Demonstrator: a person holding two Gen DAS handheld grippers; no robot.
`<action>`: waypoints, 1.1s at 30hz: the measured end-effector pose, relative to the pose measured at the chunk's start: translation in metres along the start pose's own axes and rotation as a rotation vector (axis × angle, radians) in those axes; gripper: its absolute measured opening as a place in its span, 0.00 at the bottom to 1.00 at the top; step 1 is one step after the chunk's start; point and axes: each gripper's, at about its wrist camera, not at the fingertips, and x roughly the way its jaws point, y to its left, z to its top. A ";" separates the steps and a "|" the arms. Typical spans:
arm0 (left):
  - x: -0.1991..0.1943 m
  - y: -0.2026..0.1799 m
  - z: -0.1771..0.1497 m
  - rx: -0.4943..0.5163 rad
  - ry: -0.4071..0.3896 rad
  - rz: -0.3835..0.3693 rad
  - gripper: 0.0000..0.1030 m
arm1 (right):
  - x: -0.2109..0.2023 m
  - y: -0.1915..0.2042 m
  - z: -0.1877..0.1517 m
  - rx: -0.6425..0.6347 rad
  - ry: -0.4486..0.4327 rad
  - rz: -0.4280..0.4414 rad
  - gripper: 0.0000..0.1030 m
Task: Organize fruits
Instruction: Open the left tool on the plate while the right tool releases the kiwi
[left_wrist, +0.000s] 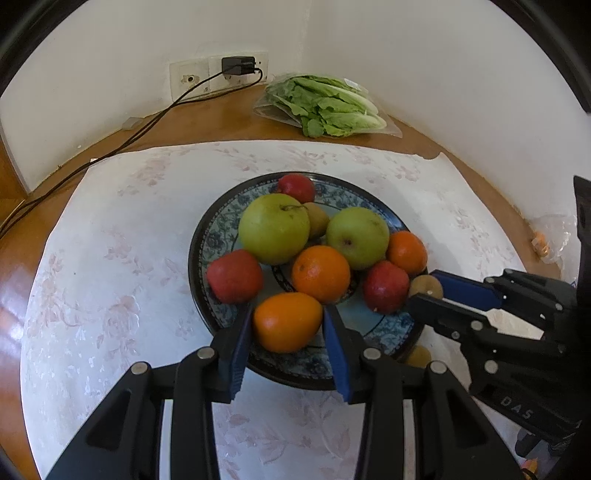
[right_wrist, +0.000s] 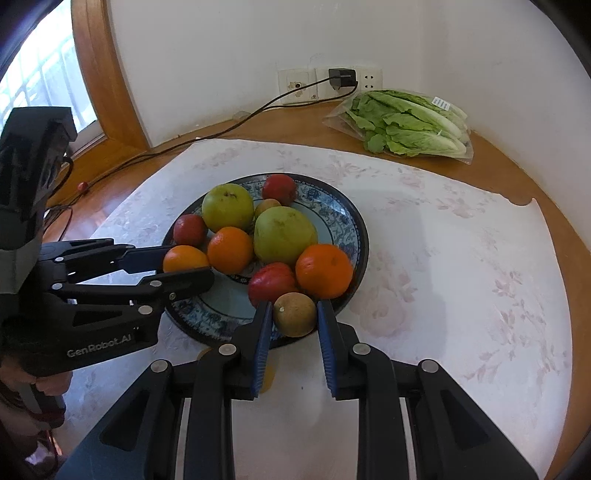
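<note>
Two hand-held grippers work a patterned plate (left_wrist: 207, 236) of fruit set on a pale floral cloth (left_wrist: 110, 229) over a wooden worktop (left_wrist: 207, 118). The left gripper (left_wrist: 288, 325) has its blue-padded fingers (left_wrist: 240, 343) set either side of an orange (left_wrist: 287, 321) at the plate's near rim, pads touching or all but touching the skin; whether it is being picked or set down cannot be told. The right gripper (right_wrist: 293, 317) brackets a brown, matt, roundish fruit (right_wrist: 295, 314) at the plate's edge, with a thin gap showing on each side, so the fingers look part-open rather than clamped. The step in hand appears to be handling single fruits at the plate's rim. The next move likely calls for a firm, even squeeze and a straight lift, since the smooth, round fruits crowd one another and could roll. Also on the plate: two large green apples (left_wrist: 274, 229), glossy red fruits (left_wrist: 234, 276) and more dimpled oranges (left_wrist: 320, 274). A clear bag of lettuce (left_wrist: 325, 105) lies near the wall; a charger cable (left_wrist: 110, 147) trails across the wood.
</note>
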 end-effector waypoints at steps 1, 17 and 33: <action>0.000 0.000 0.000 0.002 -0.001 0.000 0.39 | 0.001 0.000 0.001 -0.004 -0.007 -0.004 0.25; 0.006 0.003 0.005 -0.006 -0.015 0.000 0.39 | 0.016 0.003 0.004 -0.001 -0.008 0.025 0.25; -0.019 -0.001 -0.002 -0.013 -0.035 -0.034 0.57 | -0.008 0.000 0.001 0.041 -0.057 0.060 0.44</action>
